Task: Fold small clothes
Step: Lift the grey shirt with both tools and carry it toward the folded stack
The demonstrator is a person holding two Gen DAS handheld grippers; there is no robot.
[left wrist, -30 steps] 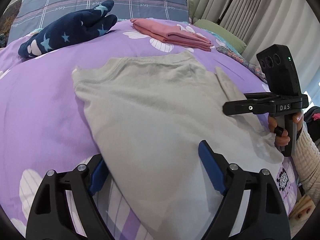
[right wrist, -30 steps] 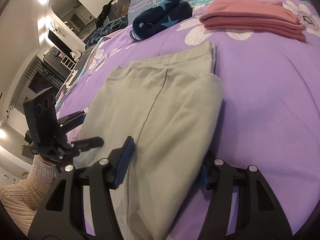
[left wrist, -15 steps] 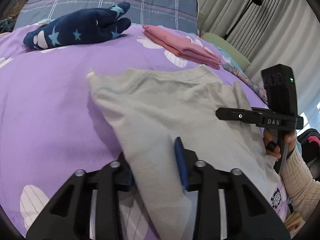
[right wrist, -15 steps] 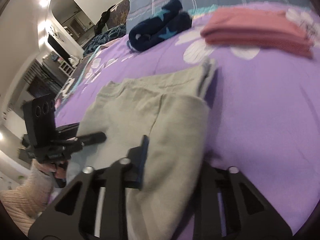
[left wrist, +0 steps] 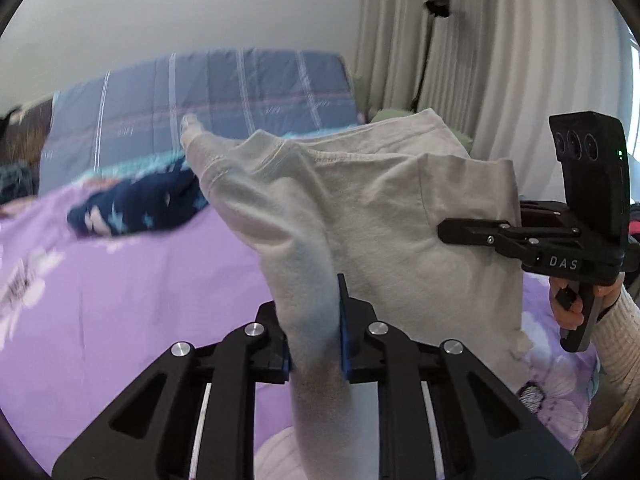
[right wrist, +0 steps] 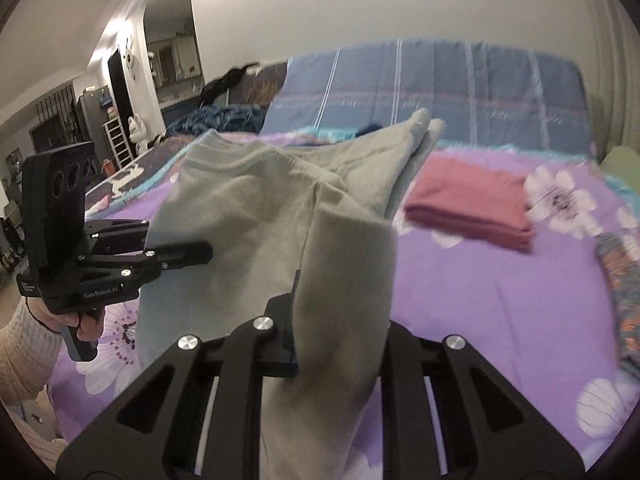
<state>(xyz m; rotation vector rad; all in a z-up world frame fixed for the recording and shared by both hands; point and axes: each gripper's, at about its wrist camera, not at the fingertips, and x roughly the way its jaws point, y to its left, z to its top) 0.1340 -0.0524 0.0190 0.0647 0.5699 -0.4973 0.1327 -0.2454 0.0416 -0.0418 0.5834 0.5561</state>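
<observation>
The left hand-held gripper (left wrist: 316, 332) pinches one near edge of the soft grey cotton shirt (left wrist: 360, 216). Its jaws are closing on the cloth between them. The right hand-held gripper (right wrist: 340, 332) pinches the other near edge, and its jaws are closing on the cloth too.

The shirt hangs in the air between the two hand-held grippers, off the purple bed cover with white flowers (right wrist: 500, 292). Its far end points away from them, toward the blue striped pillow (left wrist: 224, 92).

Past the right hand-held gripper, a flat pink folded cloth (right wrist: 472, 204) lies on the bed. It looks done. Past the left hand-held gripper lies a dark blue cloth with pale stars (left wrist: 132, 208), bunched up, so it may yet need folding.

The grey shirt looks part folded, with its sides turned in. I think the next fold is to bring the held end over to the far end, then lay it flat.
</observation>
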